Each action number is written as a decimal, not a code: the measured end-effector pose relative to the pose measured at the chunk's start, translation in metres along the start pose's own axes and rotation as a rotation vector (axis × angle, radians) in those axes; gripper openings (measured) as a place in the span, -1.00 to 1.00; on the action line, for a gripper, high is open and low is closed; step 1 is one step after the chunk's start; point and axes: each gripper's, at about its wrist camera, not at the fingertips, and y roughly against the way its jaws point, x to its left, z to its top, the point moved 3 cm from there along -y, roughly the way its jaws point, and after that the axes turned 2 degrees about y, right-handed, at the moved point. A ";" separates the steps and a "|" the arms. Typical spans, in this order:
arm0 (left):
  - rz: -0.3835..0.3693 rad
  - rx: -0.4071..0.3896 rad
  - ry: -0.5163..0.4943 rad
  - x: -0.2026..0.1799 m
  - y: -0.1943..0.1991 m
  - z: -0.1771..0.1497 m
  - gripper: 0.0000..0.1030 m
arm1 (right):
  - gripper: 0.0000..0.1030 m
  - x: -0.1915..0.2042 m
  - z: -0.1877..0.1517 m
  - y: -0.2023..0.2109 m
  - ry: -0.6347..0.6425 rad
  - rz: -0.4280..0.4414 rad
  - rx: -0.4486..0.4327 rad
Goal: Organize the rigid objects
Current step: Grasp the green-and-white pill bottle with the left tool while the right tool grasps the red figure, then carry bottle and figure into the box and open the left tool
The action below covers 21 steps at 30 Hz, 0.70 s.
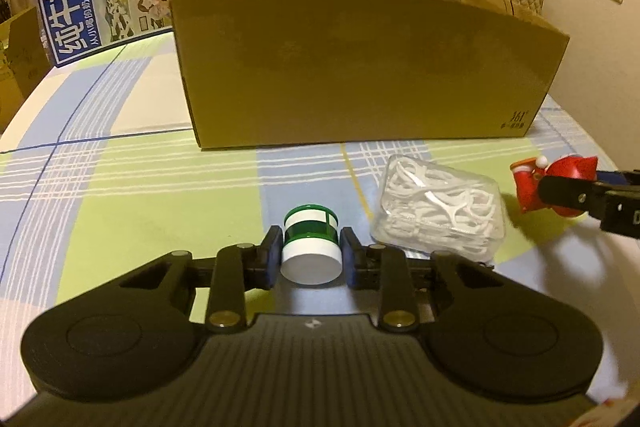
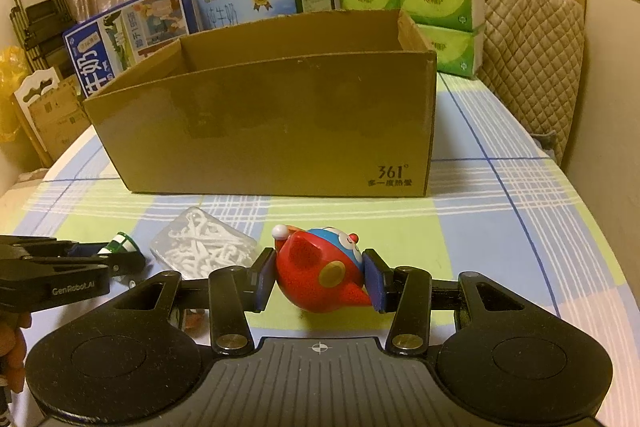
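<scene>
Cardboard box point(image 2: 280, 123) stands open-topped, likely the destination. In front of it, the floss-pick case point(image 1: 438, 205) lies free; right gripper point(image 2: 318, 277) pinches the red toy point(image 2: 320, 269), and left gripper point(image 1: 312, 251) pinches the green-and-white jar point(image 1: 312, 247), ready for lifting.

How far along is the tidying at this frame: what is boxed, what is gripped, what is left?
Nothing can be confirmed as boxed: the cardboard box hides its floor. In hand: the left gripper is shut on the green-and-white jar, and the right gripper on the red toy figure. Left: both still need boxing, and the clear case of floss picks lies untouched.
</scene>
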 end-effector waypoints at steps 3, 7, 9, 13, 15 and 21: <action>-0.009 -0.022 0.011 0.001 0.010 0.005 -0.50 | -0.17 0.001 0.003 0.003 0.004 -0.004 -0.012; -0.021 -0.070 -0.002 -0.005 0.029 0.019 -0.50 | -0.17 0.004 0.011 0.012 0.008 -0.005 -0.047; -0.030 -0.098 -0.009 -0.009 0.038 0.029 -0.50 | -0.17 0.008 0.018 0.020 0.018 -0.004 -0.079; -0.041 -0.153 -0.021 -0.020 0.053 0.053 -0.50 | -0.17 0.021 0.037 0.039 0.060 -0.003 -0.160; -0.047 -0.173 -0.022 -0.023 0.058 0.064 -0.50 | -0.17 0.025 0.047 0.049 0.060 0.011 -0.206; -0.030 -0.221 -0.012 -0.021 0.063 0.102 -0.50 | -0.17 0.028 0.080 0.063 0.031 0.038 -0.285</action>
